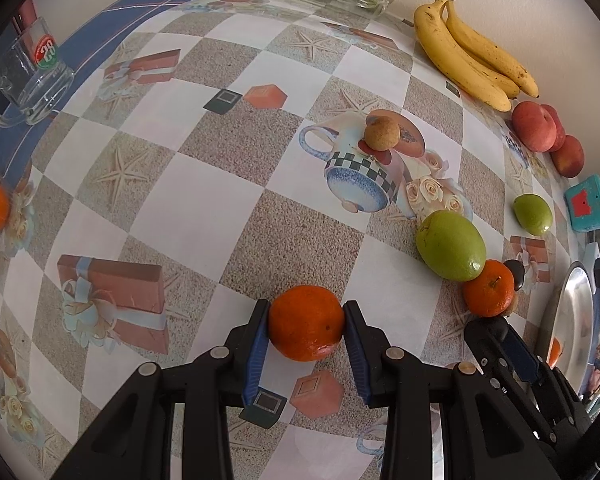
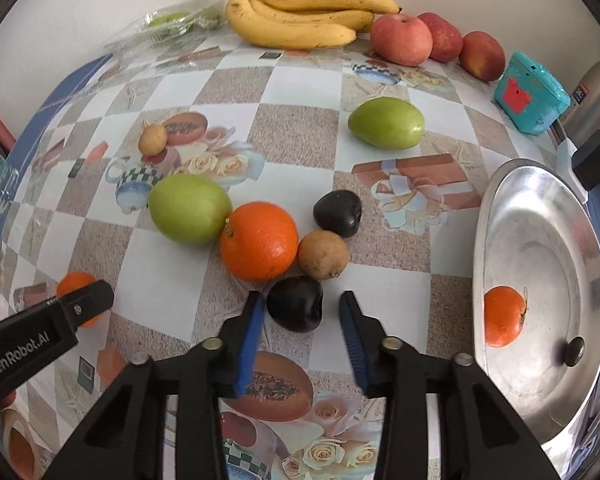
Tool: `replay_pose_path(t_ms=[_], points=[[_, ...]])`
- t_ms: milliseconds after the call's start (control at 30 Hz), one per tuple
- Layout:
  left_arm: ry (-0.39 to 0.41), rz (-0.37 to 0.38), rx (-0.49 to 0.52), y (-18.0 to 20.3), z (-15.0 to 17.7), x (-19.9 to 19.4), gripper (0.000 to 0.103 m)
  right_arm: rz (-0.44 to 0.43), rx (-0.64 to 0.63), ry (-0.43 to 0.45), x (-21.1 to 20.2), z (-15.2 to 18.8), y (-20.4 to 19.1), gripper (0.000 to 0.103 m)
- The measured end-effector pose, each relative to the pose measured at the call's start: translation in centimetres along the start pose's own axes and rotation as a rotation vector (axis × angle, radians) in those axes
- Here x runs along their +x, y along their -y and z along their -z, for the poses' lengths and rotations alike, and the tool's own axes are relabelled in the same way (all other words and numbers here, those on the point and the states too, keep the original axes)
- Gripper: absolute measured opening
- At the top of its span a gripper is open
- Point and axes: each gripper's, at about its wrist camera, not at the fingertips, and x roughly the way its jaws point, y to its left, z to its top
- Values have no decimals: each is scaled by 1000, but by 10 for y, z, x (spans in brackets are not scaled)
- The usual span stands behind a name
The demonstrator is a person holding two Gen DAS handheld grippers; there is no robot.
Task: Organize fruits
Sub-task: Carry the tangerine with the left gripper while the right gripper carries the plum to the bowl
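In the left wrist view my left gripper (image 1: 306,305) is shut on a tangerine (image 1: 306,330), with both blue pads against its sides just above the tablecloth. In the right wrist view my right gripper (image 2: 300,308) points down over a dark plum (image 2: 295,304) lying on the cloth. The plum sits between the fingers: the left pad (image 2: 252,332) touches it, while a strip of cloth shows before the right pad, so this gripper is open. Just beyond lie an orange (image 2: 259,241), a brown fruit (image 2: 323,254), a second dark plum (image 2: 337,213) and a green fruit (image 2: 189,209).
A metal plate (image 2: 540,248) at the right holds a tangerine (image 2: 503,316) and a small dark fruit (image 2: 575,350). Bananas (image 2: 300,20), red apples (image 2: 402,39), another green fruit (image 2: 386,122) and a teal box (image 2: 531,94) lie near the wall. A glass mug (image 1: 30,76) stands far left.
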Motion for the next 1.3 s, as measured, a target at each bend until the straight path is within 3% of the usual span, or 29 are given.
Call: replay_pose_path(t_ms=[233, 467, 1000, 1300], points=[[-3, 4, 3, -2, -1, 0, 39, -18, 2, 9, -3, 1, 1, 29], [-3, 16, 12, 2, 0, -3, 39, -28, 10, 10, -10, 0, 3, 28], [120, 60, 26, 15, -1, -59, 38, -53, 34, 176, -84, -10, 10, 28], [143, 72, 69, 37, 7, -74, 38, -47, 54, 158, -86, -5, 22, 28]])
